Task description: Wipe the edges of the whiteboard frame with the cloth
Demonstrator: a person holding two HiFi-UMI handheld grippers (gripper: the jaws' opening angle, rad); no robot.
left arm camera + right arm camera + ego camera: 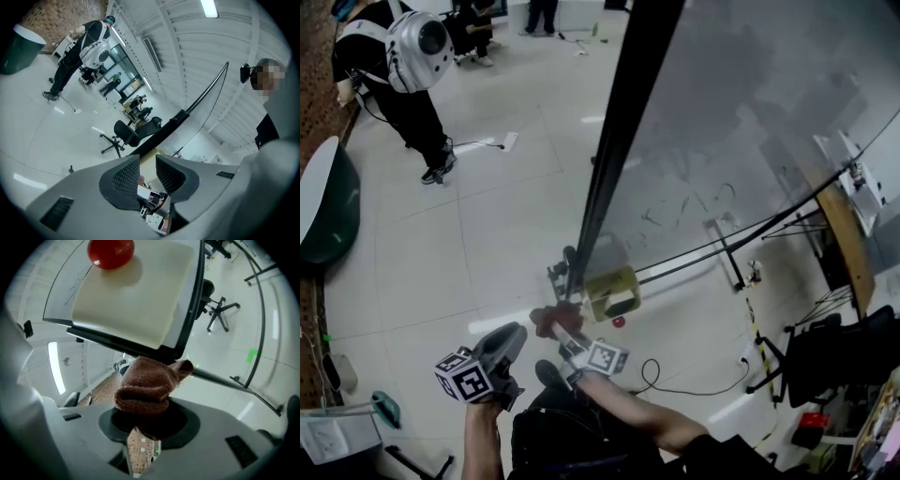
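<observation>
The right tongs [566,336] are clamped shut on the cloth [551,321], a bunched reddish-brown wad, and press it against the frame [623,122] at the low end of that black edge, just below the middle of the head view. In the right gripper view the cloth [145,387] bulges out over the closed jaws and meets the underside of the frame [117,341], with a beige box [136,291] and a red ball [111,251] just above. The left tongs [508,342] hang beside the right pair, to its left; their own view shows the left tongs [147,173] with jaws partly apart and nothing between them — only the scene beyond shows through the gap. As for progress, the wipe looks under way at this one corner. The long black edge runs from here to the top of the head view, and the whiteboard [750,122] has other sides off to the right. No frame shows which stretches are already clean, so I judge most of the frame left to do.
</observation>
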